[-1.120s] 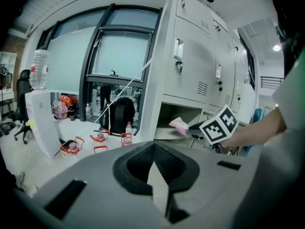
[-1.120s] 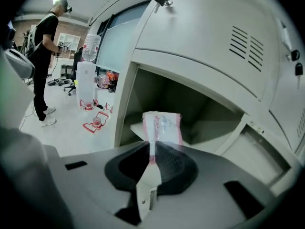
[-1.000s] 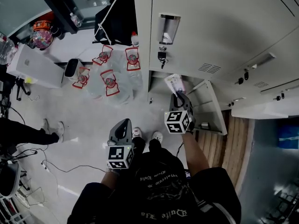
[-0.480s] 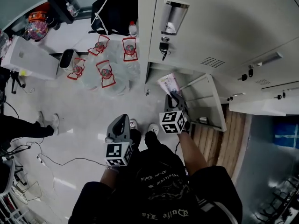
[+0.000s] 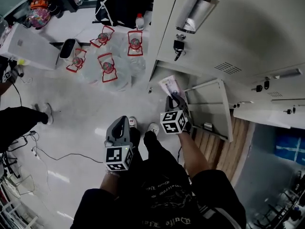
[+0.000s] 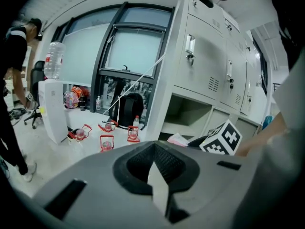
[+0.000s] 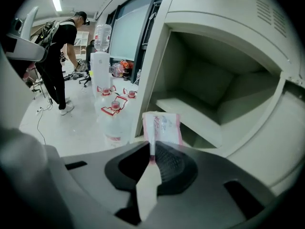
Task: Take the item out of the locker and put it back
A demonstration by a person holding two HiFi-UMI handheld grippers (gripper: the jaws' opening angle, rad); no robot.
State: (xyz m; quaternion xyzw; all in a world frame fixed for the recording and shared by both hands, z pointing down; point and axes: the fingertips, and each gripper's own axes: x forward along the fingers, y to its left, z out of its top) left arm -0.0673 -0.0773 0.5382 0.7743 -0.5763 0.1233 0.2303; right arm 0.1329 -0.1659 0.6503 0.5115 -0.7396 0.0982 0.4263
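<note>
- Our right gripper (image 7: 151,163) pinches the lower edge of a flat packet (image 7: 162,127), white with pink borders; its jaws are pressed onto it.
- The packet is outside the locker, held in the air just in front of the open compartment (image 7: 205,82) and touching nothing else that we can see.
- Its long axis runs straight out from the jaws toward the opening; the shelf (image 7: 188,109) lies ahead and a little to the right.
- In the head view, the open door (image 5: 209,109) stands just to the right of that gripper.
- Our left gripper (image 6: 155,175) hangs lower, well apart from the locker, jaws pressed together on nothing.
- We judge the right side is placed to carry the packet in, leading edge first.
</note>
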